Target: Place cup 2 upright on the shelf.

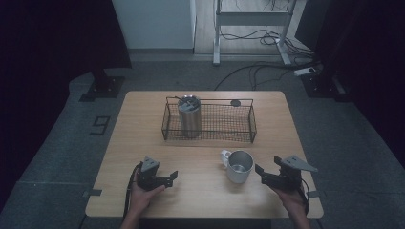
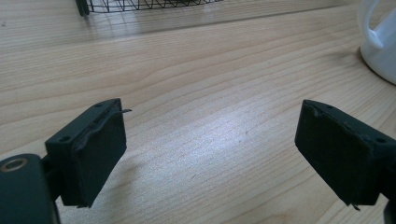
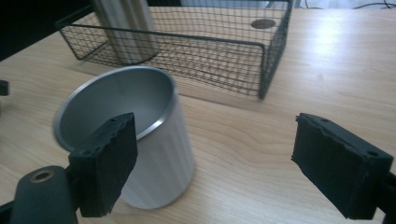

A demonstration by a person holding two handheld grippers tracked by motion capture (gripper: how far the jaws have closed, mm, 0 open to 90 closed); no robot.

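Grey carpet surrounds us, with a dark figure "9" marked on the floor (image 1: 100,125) left of the table, the one piece of writing we can read. We stand at the light wooden rectangular table (image 1: 143,129), our hands coming in from its near edge.

Across the far half of the table sits the black wire-mesh rectangular basket (image 1: 239,125). In its left end stands the tall brushed-steel tumbler with a dark lid (image 1: 189,117), upright. We read no brand or label on it.

Nearer to us, just in front of the basket, stands the white metal mug with a looped handle (image 1: 238,166), upright on the wood, its handle towards the basket's side.

Our left gripper (image 2: 210,149) hovers low over bare wood at the near left, well apart from the mug, its jaws spread wide with nothing between them.

Our right gripper (image 3: 215,165) sits just right of the mug. Its jaws stand apart; the left pad (image 3: 109,161) shows in front of the mug's wall, the other well clear over the wood. We cannot tell whether the pad touches the mug.
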